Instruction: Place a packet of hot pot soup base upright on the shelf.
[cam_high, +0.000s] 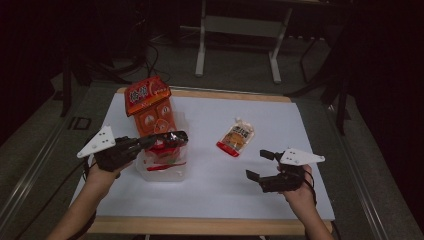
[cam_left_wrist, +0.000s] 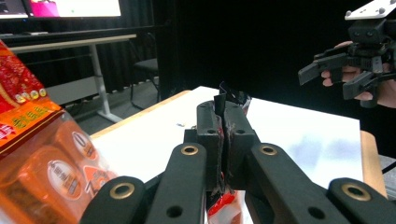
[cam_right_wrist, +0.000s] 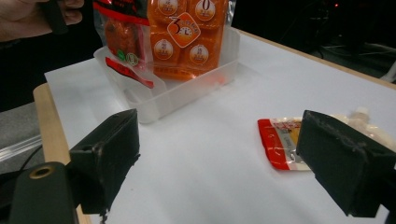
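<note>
A clear plastic tub (cam_high: 165, 172) sat left of centre on the white desk (cam_high: 250, 180), an orange snack bag (cam_high: 150, 102) standing in it. The left tool (cam_high: 175, 137), jaws clamped together, pinched a dark-and-red packet (cam_high: 162, 145) above the tub. A small pouch (cam_high: 236, 137) lay mid-desk. The right tool (cam_high: 260, 165) hovered near it, jaws wide apart and empty.

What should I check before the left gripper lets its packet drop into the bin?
1. Left gripper shut on the dark packet: ok.
2. Packet above the clear bin: ok.
3. Room beside the orange snack bag standing in the bin: cannot tell.
4. Right gripper open, apart from the bin: ok.
5. Sauce pouch lying flat on the white sheet, free to grasp: ok.
</note>
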